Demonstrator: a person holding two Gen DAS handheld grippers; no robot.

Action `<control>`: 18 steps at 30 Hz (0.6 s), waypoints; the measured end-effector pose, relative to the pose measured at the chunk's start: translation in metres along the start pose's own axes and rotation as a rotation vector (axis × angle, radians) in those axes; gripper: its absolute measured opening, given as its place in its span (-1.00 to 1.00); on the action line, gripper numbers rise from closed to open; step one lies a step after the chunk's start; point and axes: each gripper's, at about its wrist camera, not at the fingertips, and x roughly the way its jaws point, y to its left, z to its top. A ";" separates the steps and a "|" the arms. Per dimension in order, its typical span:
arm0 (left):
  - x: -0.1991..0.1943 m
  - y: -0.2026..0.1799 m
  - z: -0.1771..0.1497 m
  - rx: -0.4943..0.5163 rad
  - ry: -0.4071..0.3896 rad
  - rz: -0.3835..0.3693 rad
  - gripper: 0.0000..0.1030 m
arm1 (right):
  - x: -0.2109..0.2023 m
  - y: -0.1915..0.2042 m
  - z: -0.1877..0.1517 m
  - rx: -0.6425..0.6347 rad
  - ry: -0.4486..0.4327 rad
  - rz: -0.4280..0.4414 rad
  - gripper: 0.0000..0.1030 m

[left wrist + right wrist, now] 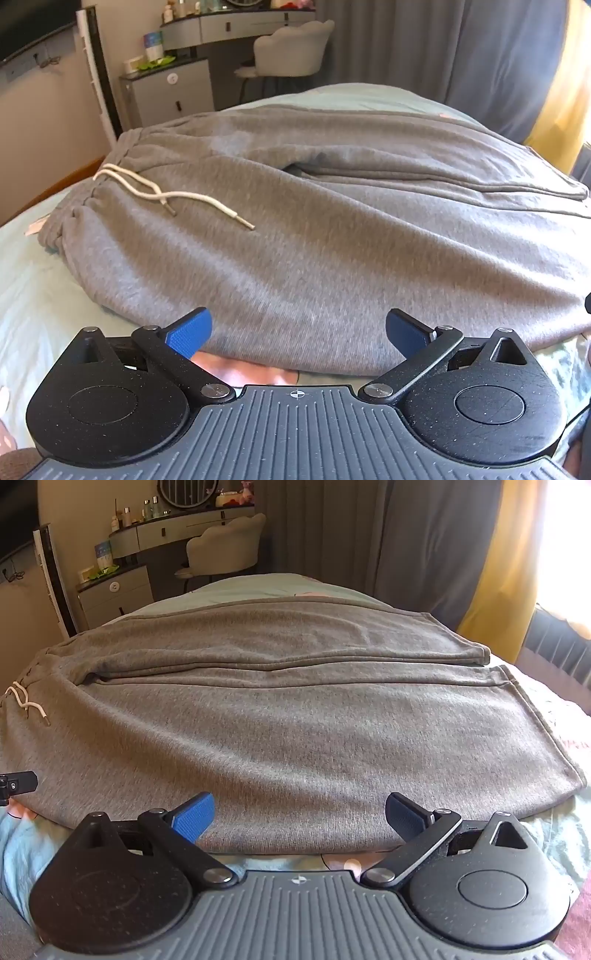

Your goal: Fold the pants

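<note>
Grey sweatpants [314, 229] lie flat across a bed, waistband at the left with a white drawstring [166, 192], both legs stretching right side by side. In the right wrist view the pants [295, 731] end in two leg hems at the right. My left gripper [298, 328] hovers over the near edge of the pants close to the waist, open, blue pads wide apart with nothing between them. My right gripper [300, 810] is open too, over the near edge of the front leg. A black piece of the left gripper [18, 780] shows at the left edge.
The bed sheet [33, 295] is pale green with a pink print near the front edge. Beyond the bed stand a grey cabinet [173, 92], a dressing table and a pale chair [291, 51]. Grey and yellow curtains [491, 572] hang at the right.
</note>
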 end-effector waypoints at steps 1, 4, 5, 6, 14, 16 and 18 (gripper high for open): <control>0.000 0.000 0.000 -0.001 0.001 -0.001 1.00 | 0.000 0.000 0.000 0.000 0.000 0.001 0.92; 0.000 0.000 0.000 -0.001 0.002 -0.004 1.00 | 0.000 0.000 0.000 0.001 0.001 0.001 0.92; 0.000 0.000 0.000 -0.002 0.003 -0.005 1.00 | -0.001 0.000 0.000 0.002 0.001 0.001 0.92; 0.001 0.001 0.000 -0.002 0.004 -0.006 1.00 | -0.001 0.000 -0.001 0.003 0.001 0.001 0.92; 0.003 0.001 -0.001 -0.004 0.008 -0.012 1.00 | -0.001 -0.003 0.000 0.006 0.000 0.002 0.92; 0.003 0.001 -0.001 -0.006 0.008 -0.013 1.00 | -0.001 -0.003 0.000 0.007 0.000 0.004 0.92; 0.003 0.001 -0.001 -0.006 0.008 -0.014 1.00 | -0.001 -0.003 -0.001 0.008 0.000 0.003 0.92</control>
